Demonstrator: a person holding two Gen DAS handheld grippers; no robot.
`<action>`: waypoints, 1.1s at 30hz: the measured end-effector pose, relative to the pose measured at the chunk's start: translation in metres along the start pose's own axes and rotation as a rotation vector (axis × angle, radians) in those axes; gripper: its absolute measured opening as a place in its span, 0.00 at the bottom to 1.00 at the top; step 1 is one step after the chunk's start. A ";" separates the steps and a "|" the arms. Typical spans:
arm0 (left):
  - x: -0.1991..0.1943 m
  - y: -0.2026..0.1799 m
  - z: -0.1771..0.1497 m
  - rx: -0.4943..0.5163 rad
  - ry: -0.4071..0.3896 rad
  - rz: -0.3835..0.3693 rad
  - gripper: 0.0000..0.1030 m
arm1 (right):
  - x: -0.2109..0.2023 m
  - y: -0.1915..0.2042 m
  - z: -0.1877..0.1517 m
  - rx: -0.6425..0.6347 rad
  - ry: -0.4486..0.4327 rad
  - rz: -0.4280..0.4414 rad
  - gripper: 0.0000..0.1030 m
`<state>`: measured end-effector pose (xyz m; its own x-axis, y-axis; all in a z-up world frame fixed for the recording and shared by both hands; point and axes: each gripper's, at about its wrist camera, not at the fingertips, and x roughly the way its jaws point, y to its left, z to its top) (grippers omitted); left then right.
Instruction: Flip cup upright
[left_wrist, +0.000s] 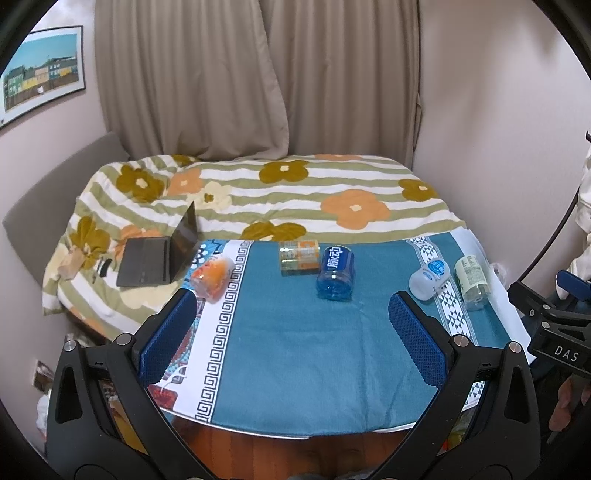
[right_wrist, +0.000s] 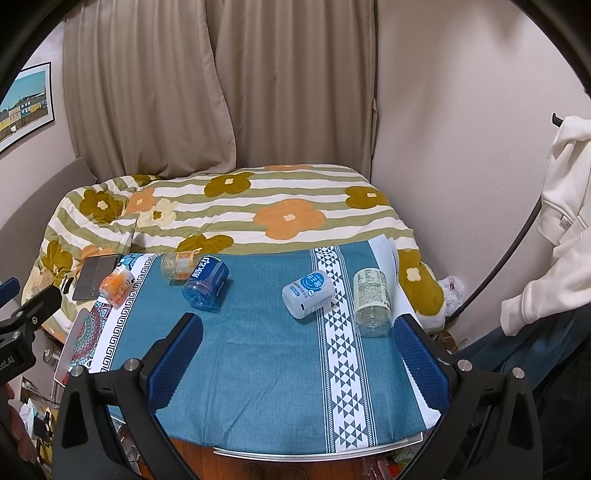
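Several cut-bottle cups lie on their sides on the blue-clothed table (left_wrist: 295, 354). A blue cup (left_wrist: 335, 273) (right_wrist: 205, 282) lies near the far middle, touching a clear orange-labelled cup (left_wrist: 298, 255) (right_wrist: 180, 265). An orange cup (left_wrist: 213, 277) (right_wrist: 116, 282) lies at the left edge. A white cup (left_wrist: 429, 277) (right_wrist: 307, 293) and a clear green-labelled cup (left_wrist: 471, 281) (right_wrist: 372, 302) lie at the right. My left gripper (left_wrist: 291, 317) and right gripper (right_wrist: 299, 332) are open and empty, held above the table's near half.
A floral quilt (left_wrist: 280, 192) covers the bed behind the table. An open laptop (left_wrist: 159, 258) sits on it at the left. Curtains and wall stand behind. The other gripper's body (left_wrist: 550, 332) shows at the right edge. A white garment (right_wrist: 561, 206) hangs at the right.
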<state>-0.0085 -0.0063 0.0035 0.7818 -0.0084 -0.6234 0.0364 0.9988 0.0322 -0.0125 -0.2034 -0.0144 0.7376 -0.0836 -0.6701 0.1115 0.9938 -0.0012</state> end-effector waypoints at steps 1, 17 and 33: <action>0.000 0.001 0.000 0.000 -0.001 -0.001 1.00 | 0.000 0.000 0.001 -0.001 0.000 0.000 1.00; 0.000 0.001 0.000 0.001 -0.002 -0.002 1.00 | -0.001 0.000 0.000 0.001 -0.004 0.000 1.00; -0.004 -0.001 0.000 -0.001 -0.004 -0.001 1.00 | -0.004 0.006 0.002 -0.001 -0.007 0.006 1.00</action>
<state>-0.0112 -0.0073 0.0062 0.7841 -0.0092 -0.6206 0.0364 0.9988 0.0312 -0.0130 -0.1978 -0.0101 0.7428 -0.0785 -0.6649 0.1068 0.9943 0.0020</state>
